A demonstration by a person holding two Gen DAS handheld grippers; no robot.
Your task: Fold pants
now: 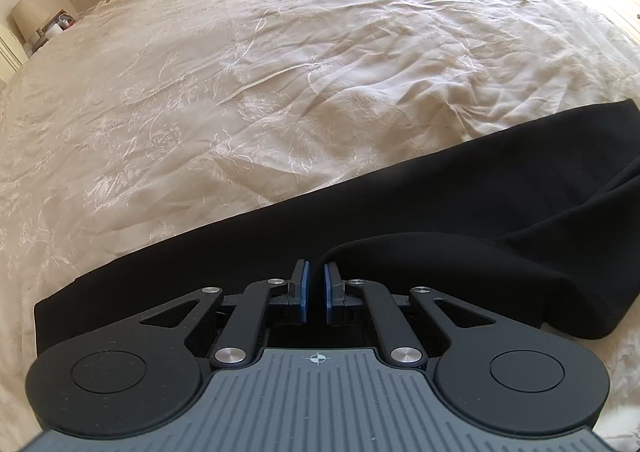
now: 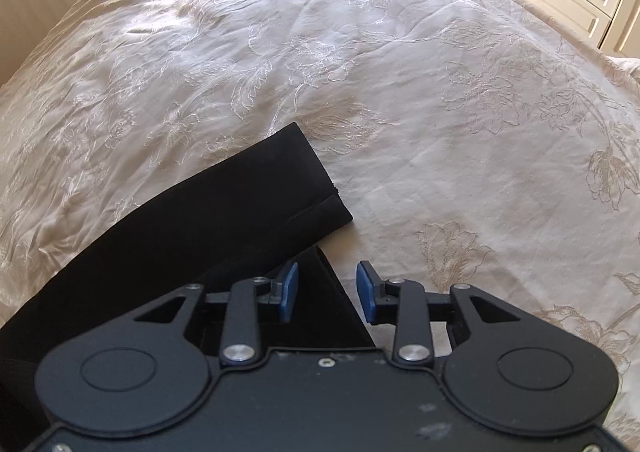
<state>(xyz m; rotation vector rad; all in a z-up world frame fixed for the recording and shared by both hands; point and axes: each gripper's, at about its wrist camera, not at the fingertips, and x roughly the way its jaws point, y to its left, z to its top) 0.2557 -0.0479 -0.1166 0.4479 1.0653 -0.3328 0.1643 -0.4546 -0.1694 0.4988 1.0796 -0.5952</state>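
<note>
The black pants lie on the bed, on a cream cover with sewn flowers, near the edge where the person stands. Their long axis runs across both views, from the low left toward the upper right, so they lie crosswise in front of both claws and do not point away from them.

The left claw is narrow; its blue pads stand almost together. A raised fold of the black cloth comes up to the right pad, but I cannot tell whether cloth is pinched between the pads.

The right claw stands about half open, and its pads press on nothing. It is at the hem end. The upper leg ends just ahead and to the left of it, and its hem points to the upper right. The corner of the lower leg lies under the claw, between the jaws but untouched.

In my judgement the right hand is the nearer one to the leg ends. The next fold probably depends on this: the hems must travel along the long axis toward the other end, which is by the left claw.
</note>
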